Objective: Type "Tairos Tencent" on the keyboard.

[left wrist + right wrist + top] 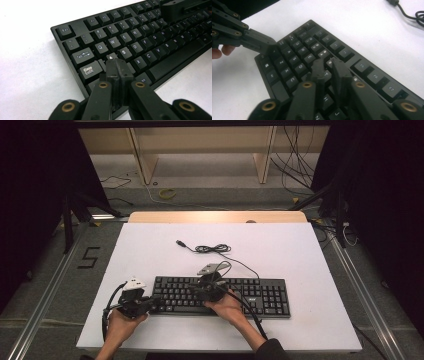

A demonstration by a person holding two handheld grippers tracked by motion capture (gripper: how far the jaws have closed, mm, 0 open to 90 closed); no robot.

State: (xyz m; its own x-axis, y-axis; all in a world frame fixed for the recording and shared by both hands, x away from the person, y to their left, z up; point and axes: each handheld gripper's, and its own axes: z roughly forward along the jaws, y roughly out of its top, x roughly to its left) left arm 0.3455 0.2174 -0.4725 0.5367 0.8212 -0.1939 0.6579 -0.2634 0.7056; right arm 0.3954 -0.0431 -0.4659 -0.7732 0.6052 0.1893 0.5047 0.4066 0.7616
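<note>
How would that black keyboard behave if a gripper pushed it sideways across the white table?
The keyboard looks stiff and flat, so it would probably slide whole, not tip. Its loosely coiled cable would likely trail without resisting. Pushed at one end, it might pivot.

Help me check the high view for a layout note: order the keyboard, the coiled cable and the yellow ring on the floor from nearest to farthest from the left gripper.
1. Keyboard: right beside the left gripper, whose tips are at its left end.
2. Coiled cable: on the white table, beyond the keyboard.
3. Yellow ring: on the floor past the table's far edge.
</note>
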